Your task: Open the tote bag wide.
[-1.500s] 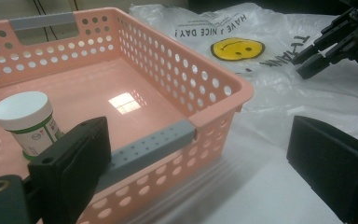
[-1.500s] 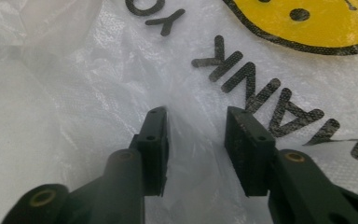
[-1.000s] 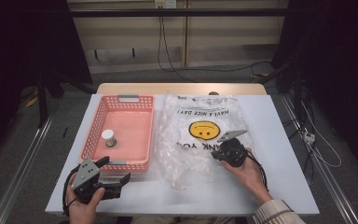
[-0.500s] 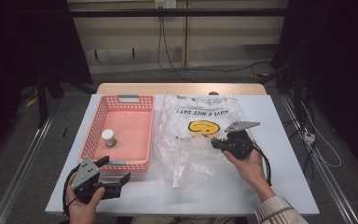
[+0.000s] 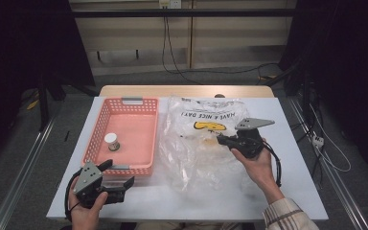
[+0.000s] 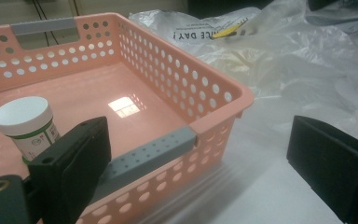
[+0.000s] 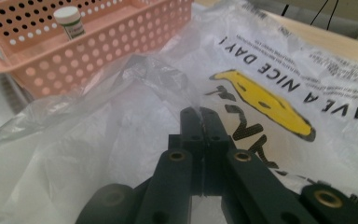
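Note:
A clear plastic bag (image 5: 191, 158) printed with a yellow smiley and "HAVE A NICE DAY!" lies crumpled at the middle of the white table (image 5: 292, 167). My right gripper (image 5: 219, 139) is shut on a fold of the bag (image 7: 98, 116), its jaws pressed together on the film (image 7: 199, 113), and that fold is pulled up off the table. My left gripper (image 5: 117, 174) rests at the near left, open, by the front corner of the pink basket (image 5: 124, 102). In the left gripper view its jaws (image 6: 200, 163) stand wide apart with nothing between them. A small white-lidded jar (image 5: 111, 141) stands inside the basket.
The perforated pink basket (image 6: 182, 56) has grey handles at front and back and sits directly left of the bag (image 6: 284, 60). The jar (image 6: 25, 123) stands upright near its left wall. Cables trail over the floor behind and to the right of the table.
My right gripper has risen and drifted right, still pinching the bag, so the film is drawn up and stretched. My left gripper has stayed put.

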A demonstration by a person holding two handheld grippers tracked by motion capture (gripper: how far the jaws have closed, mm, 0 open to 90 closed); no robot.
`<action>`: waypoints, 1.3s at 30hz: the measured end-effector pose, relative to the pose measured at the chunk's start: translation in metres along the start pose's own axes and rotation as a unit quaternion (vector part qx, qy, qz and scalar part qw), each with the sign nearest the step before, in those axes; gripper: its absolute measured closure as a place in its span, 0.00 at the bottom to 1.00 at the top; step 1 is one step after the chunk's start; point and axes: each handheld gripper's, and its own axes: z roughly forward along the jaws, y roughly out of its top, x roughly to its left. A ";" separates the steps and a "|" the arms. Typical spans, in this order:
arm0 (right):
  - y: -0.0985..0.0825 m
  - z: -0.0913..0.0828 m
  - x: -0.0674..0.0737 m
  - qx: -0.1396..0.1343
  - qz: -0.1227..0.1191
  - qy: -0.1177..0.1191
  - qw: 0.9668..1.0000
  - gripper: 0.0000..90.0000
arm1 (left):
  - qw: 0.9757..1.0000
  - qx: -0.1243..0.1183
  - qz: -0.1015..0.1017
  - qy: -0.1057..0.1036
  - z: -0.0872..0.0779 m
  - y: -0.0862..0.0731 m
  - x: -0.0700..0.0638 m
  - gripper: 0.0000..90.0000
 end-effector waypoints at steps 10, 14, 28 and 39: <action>0.025 -0.002 -0.004 -0.030 -0.010 0.003 1.000 1.00 | 1.000 -0.004 -0.001 -0.001 -0.001 0.000 0.000 0.07; 0.032 -0.005 -0.006 -0.041 -0.012 0.001 0.999 1.00 | 1.000 -0.002 0.002 -0.003 0.000 0.000 0.000 0.07; 0.044 -0.008 -0.011 -0.070 -0.007 -0.004 0.997 1.00 | 1.000 -0.004 -0.009 -0.001 -0.002 0.000 0.005 0.07; 0.043 -0.011 -0.013 -0.076 -0.011 -0.005 0.997 1.00 | 1.000 0.016 -0.022 0.007 -0.010 0.016 0.014 0.07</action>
